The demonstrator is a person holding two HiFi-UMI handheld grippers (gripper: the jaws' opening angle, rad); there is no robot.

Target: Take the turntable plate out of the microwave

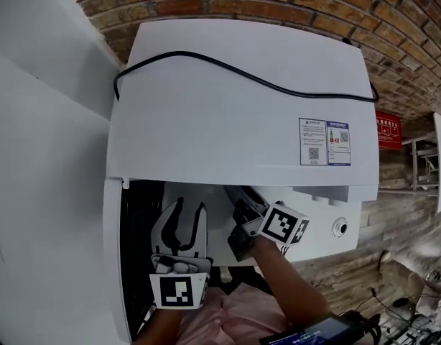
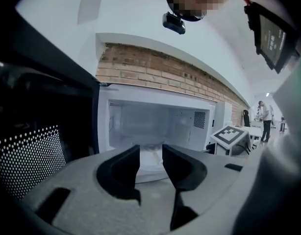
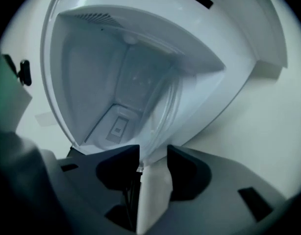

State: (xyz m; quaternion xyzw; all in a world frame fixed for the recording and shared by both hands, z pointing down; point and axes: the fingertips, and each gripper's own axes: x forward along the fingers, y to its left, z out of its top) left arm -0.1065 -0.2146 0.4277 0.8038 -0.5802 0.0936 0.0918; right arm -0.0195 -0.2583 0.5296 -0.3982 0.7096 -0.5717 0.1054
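Turntable plate (image 3: 163,112) rim sits at 6 o'clock inside the right gripper (image 3: 153,153)'s wide jaws, so I'd clamp deep and lift level; left gripper (image 2: 151,153) narrow, empty.

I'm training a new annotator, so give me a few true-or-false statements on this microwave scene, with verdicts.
1. The door of the microwave stands open. True.
2. The left gripper grips something. False: its fingers stand apart with nothing between them.
3. A black cable lies on the microwave's top. True.
4. The turntable plate already lies outside the microwave. False: it is inside, its rim reaching between the open fingers of the right gripper.
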